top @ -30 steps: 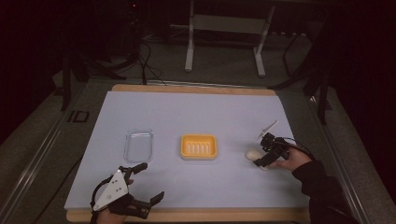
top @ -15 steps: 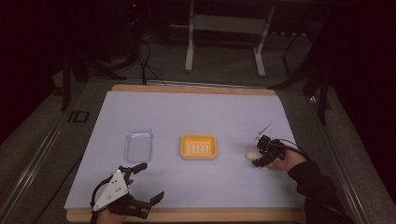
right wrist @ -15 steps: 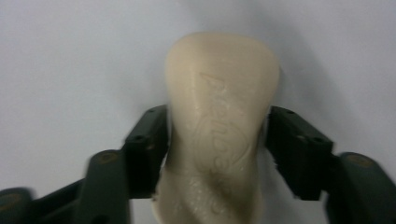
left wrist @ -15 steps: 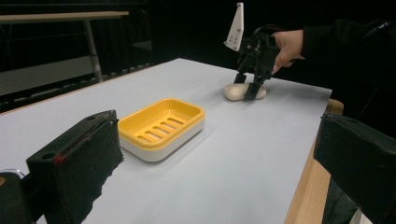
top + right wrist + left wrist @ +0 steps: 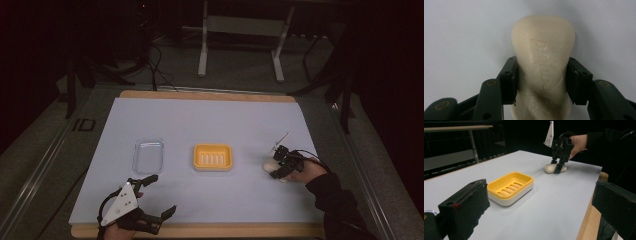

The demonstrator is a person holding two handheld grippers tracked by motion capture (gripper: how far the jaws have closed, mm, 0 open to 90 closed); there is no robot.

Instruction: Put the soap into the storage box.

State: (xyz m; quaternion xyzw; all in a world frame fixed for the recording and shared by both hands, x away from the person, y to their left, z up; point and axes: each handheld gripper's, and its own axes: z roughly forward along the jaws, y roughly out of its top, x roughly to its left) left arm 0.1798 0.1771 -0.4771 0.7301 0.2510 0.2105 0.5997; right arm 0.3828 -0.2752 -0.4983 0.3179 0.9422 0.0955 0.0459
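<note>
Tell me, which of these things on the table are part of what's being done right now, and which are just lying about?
In use:
- bar of soap, pinched by the right gripper, whose jaws have just closed on it
- yellow soap dish, probably where the soap goes

Lying about:
- clear plastic lid, untouched
- left gripper, open and idle near the table edge

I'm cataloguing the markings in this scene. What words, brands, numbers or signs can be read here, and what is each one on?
"ID": pale letters on the dark floor left of the table, high view.
Embossed script on the bar of soap held in the right gripper: a brand mark, too shallow and blurred to read.
Nothing readable on the soap dish or the clear lid.
</note>
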